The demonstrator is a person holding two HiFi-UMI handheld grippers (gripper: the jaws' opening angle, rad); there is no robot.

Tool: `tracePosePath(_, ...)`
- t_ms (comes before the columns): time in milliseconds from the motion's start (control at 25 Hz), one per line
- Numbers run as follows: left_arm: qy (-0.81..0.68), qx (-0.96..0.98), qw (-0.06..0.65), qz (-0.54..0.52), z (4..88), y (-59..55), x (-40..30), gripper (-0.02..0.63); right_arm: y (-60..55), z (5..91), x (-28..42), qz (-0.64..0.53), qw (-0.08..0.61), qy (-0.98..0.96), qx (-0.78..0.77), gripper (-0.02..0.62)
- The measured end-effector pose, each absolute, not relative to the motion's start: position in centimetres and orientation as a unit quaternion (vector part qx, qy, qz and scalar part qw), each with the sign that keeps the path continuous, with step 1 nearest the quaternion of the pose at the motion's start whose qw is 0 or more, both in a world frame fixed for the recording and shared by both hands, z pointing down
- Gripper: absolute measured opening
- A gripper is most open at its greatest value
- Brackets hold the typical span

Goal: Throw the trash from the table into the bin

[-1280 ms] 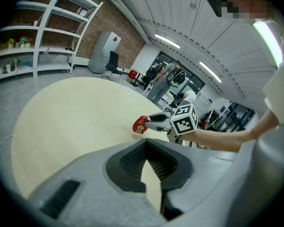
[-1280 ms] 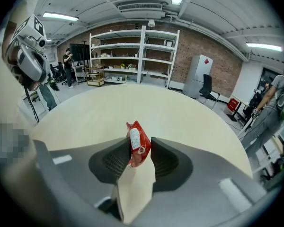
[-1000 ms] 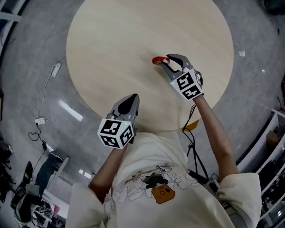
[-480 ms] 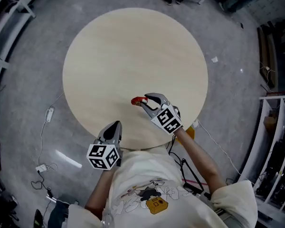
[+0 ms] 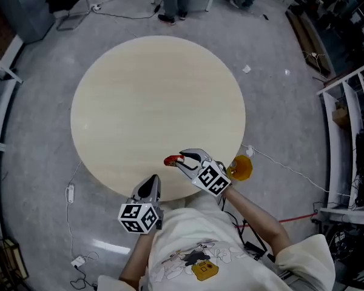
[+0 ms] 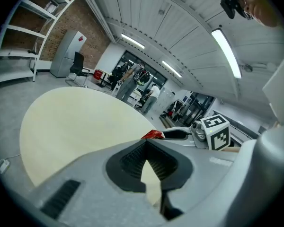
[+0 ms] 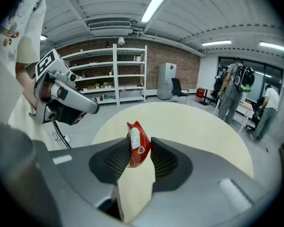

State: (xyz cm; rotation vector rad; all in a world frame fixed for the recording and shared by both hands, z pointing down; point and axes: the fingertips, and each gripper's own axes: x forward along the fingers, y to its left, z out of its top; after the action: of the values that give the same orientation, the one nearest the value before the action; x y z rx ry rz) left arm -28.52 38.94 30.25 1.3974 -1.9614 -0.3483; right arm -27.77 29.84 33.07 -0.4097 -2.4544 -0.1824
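Count: two claws, one desk, one piece of trash.

Your right claw point(image 5: 182, 160) is pinching the single red wrapper point(image 7: 138, 144) between its dark ribbed pads. The packet is glossy and crinkled, carries a white label patch, and stands upright in the jaws. It is held above the desk point(image 5: 158, 96), over the near part of the top.

Your left claw point(image 5: 153, 180) is pressed together on nothing. The tips meet, leaving only a small triangular gap behind them. It sits at the desk's near rim, left of the right claw and apart from it.

The desk is round, with a pale, matte wood-grain top. The floor point(image 5: 42, 138) is grey speckled concrete.

Each claw carries one black-and-white marker cube, two in all.

One orange object point(image 5: 240, 168) lies just off the desk rim beside your right claw; it is too small to make out. The white shelving point(image 5: 352, 132) at the right is cut off by the frame edge. In the right gripper view, two people point(image 7: 234, 91) stand beyond the desk.
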Motion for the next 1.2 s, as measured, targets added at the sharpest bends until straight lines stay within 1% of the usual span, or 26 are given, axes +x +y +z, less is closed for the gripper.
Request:
tracePosePath(200,-0.731,0.569,0.356,-0.126,29.9,38.2,-27.1,0.003,29.2,32.2,-24.8,-0.036,0.317,-0.942,-0.108,0.13)
tracePosePath(440,-0.71,0.598,0.354,-0.113,29.4,36.0,-26.8,0.003,27.3,32.1,-23.4,-0.016,0.314,-0.946,-0.075,0.13)
tracePosePath(680,-0.699,0.622,0.34,-0.097,28.4,32.6,-26.3,0.003,24.0,31.0,-21.5,0.009,0.292,-0.956,-0.033,0.129)
tracePosePath(840,-0.691,0.637,0.333,-0.08,27.7,30.9,-24.4,0.003,22.8,31.0,-19.0,0.024,0.28,-0.96,-0.012,0.129)
tracePosePath(1200,-0.654,0.668,0.352,-0.048,27.8,26.8,-19.7,0.003,19.7,30.7,-12.6,0.067,0.266,-0.96,0.048,0.129)
